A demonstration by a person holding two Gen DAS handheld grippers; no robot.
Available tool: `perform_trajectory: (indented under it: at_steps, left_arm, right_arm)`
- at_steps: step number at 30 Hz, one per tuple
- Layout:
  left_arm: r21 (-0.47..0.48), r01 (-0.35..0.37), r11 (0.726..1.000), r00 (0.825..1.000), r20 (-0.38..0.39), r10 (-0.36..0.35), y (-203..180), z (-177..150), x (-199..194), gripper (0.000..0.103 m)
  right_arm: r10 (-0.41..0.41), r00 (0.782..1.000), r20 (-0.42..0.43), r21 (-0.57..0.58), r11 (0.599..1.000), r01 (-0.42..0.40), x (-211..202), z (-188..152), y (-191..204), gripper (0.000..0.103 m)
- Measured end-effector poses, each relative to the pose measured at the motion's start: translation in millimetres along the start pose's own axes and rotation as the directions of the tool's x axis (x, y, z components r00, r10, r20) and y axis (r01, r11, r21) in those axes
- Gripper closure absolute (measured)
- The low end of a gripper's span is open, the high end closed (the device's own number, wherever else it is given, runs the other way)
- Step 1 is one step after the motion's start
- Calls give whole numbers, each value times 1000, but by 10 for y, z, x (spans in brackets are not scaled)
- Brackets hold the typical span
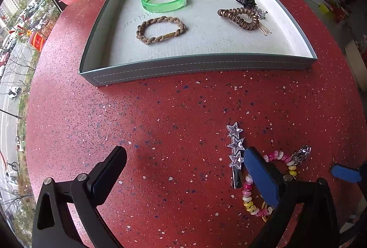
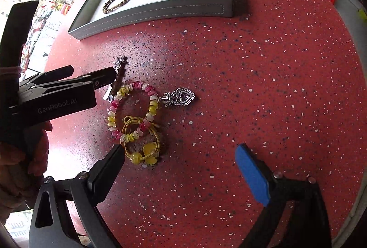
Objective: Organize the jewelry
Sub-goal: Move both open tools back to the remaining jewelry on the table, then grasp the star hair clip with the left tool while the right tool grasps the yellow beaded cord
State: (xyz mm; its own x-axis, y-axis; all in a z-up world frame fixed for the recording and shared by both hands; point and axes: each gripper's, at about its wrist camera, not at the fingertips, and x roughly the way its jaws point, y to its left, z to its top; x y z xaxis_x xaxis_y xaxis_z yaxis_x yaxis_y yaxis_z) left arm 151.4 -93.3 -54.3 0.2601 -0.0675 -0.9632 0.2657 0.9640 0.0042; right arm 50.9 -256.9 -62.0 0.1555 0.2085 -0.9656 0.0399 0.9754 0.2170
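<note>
Both grippers (image 1: 184, 175) (image 2: 181, 163) angled steeply down; jaws spread

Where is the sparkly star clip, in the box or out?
Out. The star clip lies on the red table, beside the pink and yellow bracelet, well short of the grey tray.

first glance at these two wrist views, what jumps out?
The speckled red table, and on it a small tangle of jewelry: a pink-and-yellow coil bracelet overlapping a yellow beaded hair tie, beside a heart pendant and a star hair clip. Behind sits the grey tray, already holding a green bangle and a braided band.
</note>
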Motion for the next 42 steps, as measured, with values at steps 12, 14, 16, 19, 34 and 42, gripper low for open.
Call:
perform_trajectory:
  at_steps: [12, 14, 16, 19, 34, 42]
  left_arm:
    - [-2, -20, 1000, 1000, 8, 20, -35, 23, 20, 0]
    - [7, -37, 999, 999, 4, 37, -96, -9, 43, 0]
    - [17, -51, 999, 999, -2, 51, -153, -34, 62, 0]
    - [18, -48, 999, 999, 1, 48, -202, -87, 66, 0]
    - [98, 23, 995, 999, 22, -26, -557, -203, -160, 36]
    - [101, 59, 993, 998, 22, -62, -587, -249, -263, 74]
  right_arm:
    - [-48, 999, 7, -5, 999, 48, 68, -65, 191, 29]
    - [-75, 997, 14, -14, 997, 75, 77, -87, 258, 30]
    - [-99, 995, 21, -26, 995, 99, 62, -95, 292, 32]
    - [-165, 986, 34, -78, 983, 168, 90, -147, 421, 36]
    - [-142, 989, 49, -83, 986, 146, -14, -210, 479, 82]
    - [-52, 996, 70, -11, 999, 53, -265, -175, 179, 82]
